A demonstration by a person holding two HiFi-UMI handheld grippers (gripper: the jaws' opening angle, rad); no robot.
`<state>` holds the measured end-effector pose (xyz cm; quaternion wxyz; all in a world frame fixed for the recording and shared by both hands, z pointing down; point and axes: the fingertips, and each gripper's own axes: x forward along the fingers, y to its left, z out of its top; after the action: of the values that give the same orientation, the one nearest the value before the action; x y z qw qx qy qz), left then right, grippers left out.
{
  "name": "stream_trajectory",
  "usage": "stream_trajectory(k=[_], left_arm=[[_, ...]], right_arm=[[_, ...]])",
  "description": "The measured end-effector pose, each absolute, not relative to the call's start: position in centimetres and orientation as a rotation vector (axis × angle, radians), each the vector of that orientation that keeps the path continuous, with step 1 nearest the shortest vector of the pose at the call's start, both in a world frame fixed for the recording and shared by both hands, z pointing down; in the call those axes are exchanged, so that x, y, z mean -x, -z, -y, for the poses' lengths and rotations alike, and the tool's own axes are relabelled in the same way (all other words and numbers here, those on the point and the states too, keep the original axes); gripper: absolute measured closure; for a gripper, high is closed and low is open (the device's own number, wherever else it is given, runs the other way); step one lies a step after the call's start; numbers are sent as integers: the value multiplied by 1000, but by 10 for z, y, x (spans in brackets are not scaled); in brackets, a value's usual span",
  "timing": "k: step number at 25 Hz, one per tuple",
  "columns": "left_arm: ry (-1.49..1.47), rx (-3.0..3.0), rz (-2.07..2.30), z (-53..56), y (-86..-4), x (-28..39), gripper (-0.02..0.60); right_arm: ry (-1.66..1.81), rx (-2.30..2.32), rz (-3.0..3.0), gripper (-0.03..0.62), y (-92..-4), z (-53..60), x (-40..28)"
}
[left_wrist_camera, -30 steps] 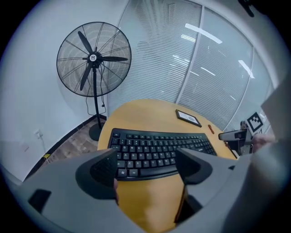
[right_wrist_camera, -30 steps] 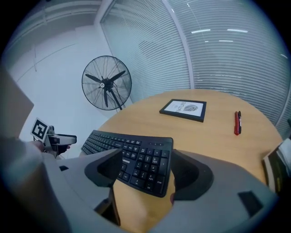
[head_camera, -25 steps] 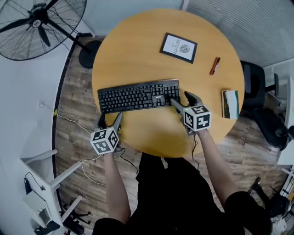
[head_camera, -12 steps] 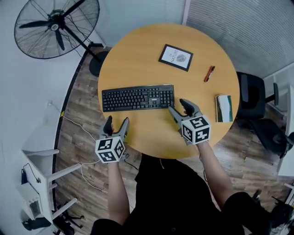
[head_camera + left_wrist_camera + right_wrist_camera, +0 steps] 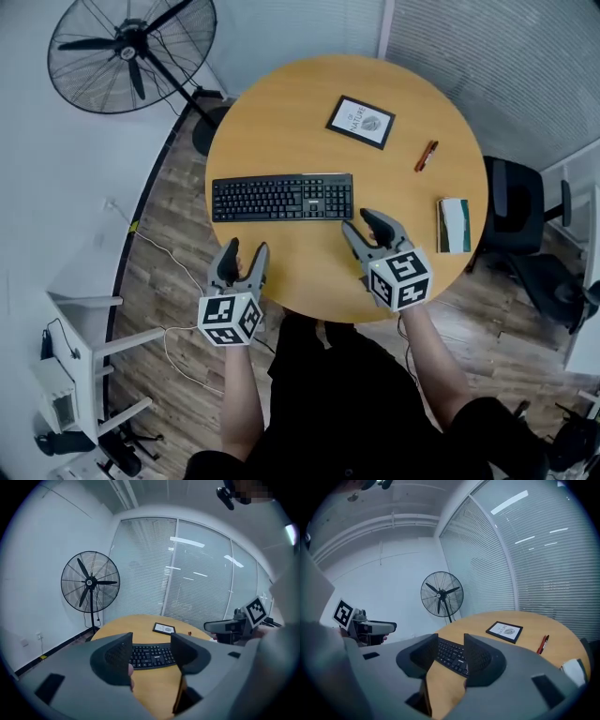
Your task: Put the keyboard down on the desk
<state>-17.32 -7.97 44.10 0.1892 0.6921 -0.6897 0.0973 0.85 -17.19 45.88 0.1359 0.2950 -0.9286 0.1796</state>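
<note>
Two jaws of the left hand-held gripper (image 5: pixel 244 255), hanging off the counter's (image 5: pixel 291 122) near rim, are closing on nothing. Beyond it the black keyboard (image 5: pixel 282 198) lies flat on the counter, touched by neither tool. Near its right end, the right hand-held gripper (image 5: pixel 361 225) is likewise closing, empty.

Office: window blinds (image 5: pixel 487 56), desk (image 5: pixel 281 122), keyboard (image 5: pixel 282 198), chair (image 5: pixel 514 202)
</note>
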Motion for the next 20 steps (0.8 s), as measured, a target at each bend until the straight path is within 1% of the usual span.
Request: stream_trajectory(k=[6, 9, 13, 16, 20], left_arm=[[-255, -1990, 1956, 72, -424, 166, 374], [-253, -2019, 1954, 67, -419, 164, 384], [-250, -2060, 1947, 54, -411, 166, 413], [-254, -2095, 1938, 39, -405, 167, 453], [-222, -2136, 1923, 17, -392, 172, 473]], right_arm=[[-506, -849, 2720, 438, -444, 157, -3], [-498, -854, 2725, 457, -440, 149, -1], [-481, -866, 2725, 474, -434, 133, 6], [-471, -876, 2722, 482, -428, 114, 9], [-452, -908, 2725, 510, -416, 88, 15]])
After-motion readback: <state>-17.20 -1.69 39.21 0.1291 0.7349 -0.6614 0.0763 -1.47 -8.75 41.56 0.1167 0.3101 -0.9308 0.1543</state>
